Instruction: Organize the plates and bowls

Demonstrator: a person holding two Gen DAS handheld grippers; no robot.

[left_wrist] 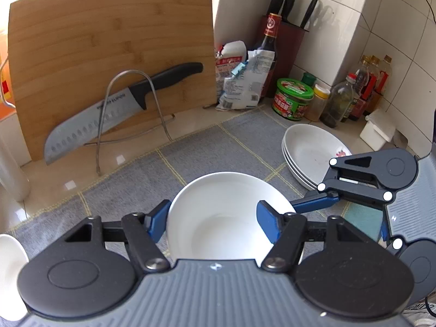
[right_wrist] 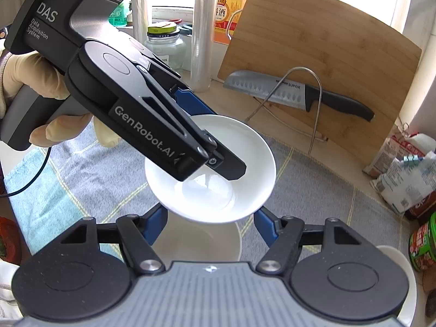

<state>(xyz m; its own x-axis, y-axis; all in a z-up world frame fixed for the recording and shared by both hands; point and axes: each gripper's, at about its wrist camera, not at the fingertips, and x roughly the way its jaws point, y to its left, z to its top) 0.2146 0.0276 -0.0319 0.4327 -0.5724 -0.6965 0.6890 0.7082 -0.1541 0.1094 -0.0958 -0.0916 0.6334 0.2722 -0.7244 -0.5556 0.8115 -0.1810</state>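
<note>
My left gripper stands open astride the wall of a white bowl. One finger hangs inside near the bowl's middle, and the other blue finger is outside the rim. This bowl is tilted, just above a second white bowl. My right gripper is shut on that lower bowl, whose rim is mostly hidden under the upper one. In the left wrist view a right finger reaches behind the bowl's right side. A gloved hand holds the left gripper.
A stack of white plates sits on the grey checked mat to the right. Another white dish shows at the left edge. A bamboo cutting board and knife lean behind; jars, bottles and a knife block fill the corner.
</note>
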